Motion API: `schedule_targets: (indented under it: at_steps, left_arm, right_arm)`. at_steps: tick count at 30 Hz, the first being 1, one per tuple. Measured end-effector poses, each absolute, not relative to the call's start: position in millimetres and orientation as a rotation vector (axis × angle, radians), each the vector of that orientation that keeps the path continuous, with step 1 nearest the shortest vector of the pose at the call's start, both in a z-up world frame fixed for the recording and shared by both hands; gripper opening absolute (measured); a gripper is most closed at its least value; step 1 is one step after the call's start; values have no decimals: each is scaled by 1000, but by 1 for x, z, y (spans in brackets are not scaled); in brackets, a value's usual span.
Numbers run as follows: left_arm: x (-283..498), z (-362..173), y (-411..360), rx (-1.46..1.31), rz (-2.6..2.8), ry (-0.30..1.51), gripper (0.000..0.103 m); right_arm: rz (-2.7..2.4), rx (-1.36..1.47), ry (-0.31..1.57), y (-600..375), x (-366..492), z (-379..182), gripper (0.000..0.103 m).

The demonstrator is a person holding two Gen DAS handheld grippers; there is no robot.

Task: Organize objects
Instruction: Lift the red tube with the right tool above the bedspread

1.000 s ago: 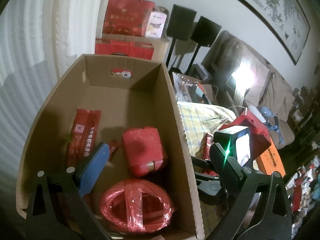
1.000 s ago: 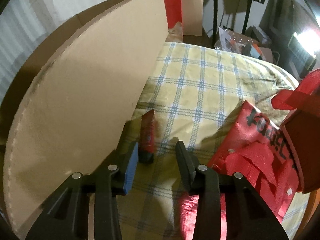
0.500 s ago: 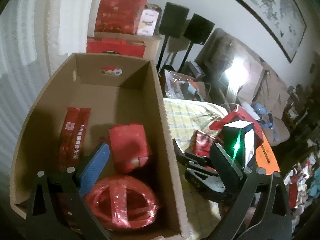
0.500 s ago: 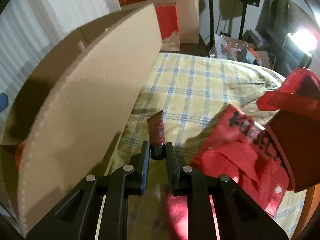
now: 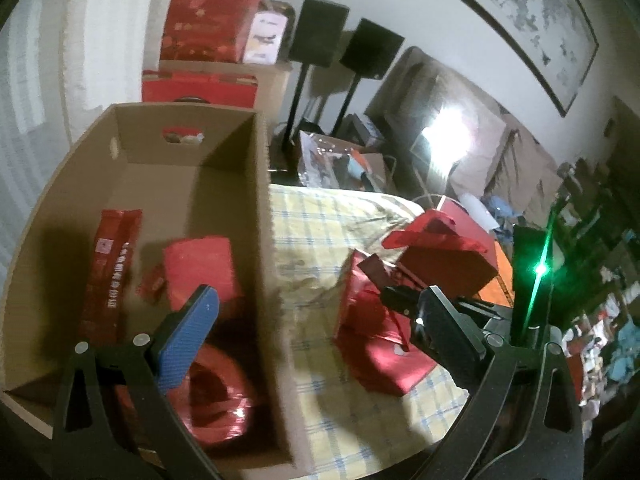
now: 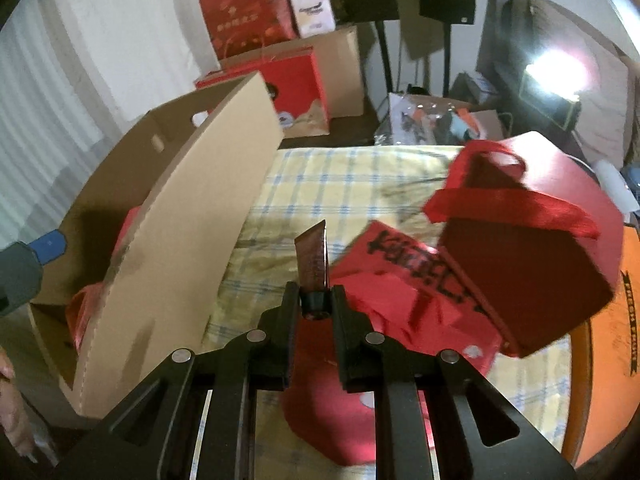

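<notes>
Two tools: right tool [image 6: 316,300] is clamping a small red tube [image 6: 314,258] by its black cap, above the checked desk [image 6: 340,176]. Left tool [image 5: 316,320] is gaping wide over the cardboard box [image 5: 256,208], whose red packets [image 5: 110,268] only its view is showing. Red bags [image 6: 520,264] are crowding right.

the box [image 6: 172,240] wall hides most of its contents in the right view; lettering on the red bag [image 6: 420,264] beside it is blurred.
</notes>
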State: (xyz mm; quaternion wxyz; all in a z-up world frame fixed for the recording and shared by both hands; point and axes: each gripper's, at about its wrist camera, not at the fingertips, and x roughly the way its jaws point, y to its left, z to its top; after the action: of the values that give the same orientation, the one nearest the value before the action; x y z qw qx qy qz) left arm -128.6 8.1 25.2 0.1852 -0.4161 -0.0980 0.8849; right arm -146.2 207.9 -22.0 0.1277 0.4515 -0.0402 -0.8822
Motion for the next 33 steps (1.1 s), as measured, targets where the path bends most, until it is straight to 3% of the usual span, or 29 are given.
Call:
schedule_targets:
  at_steps: [22, 33]
  left_arm:
    - [-128, 9, 78, -1229, 2381, -202, 98]
    - [-132, -20, 123, -1301, 2349, -53, 98]
  right_arm:
    - [-2721, 1163, -176, 289, -87, 34, 15]
    - [-2765, 1127, -258, 323, -68, 41, 15]
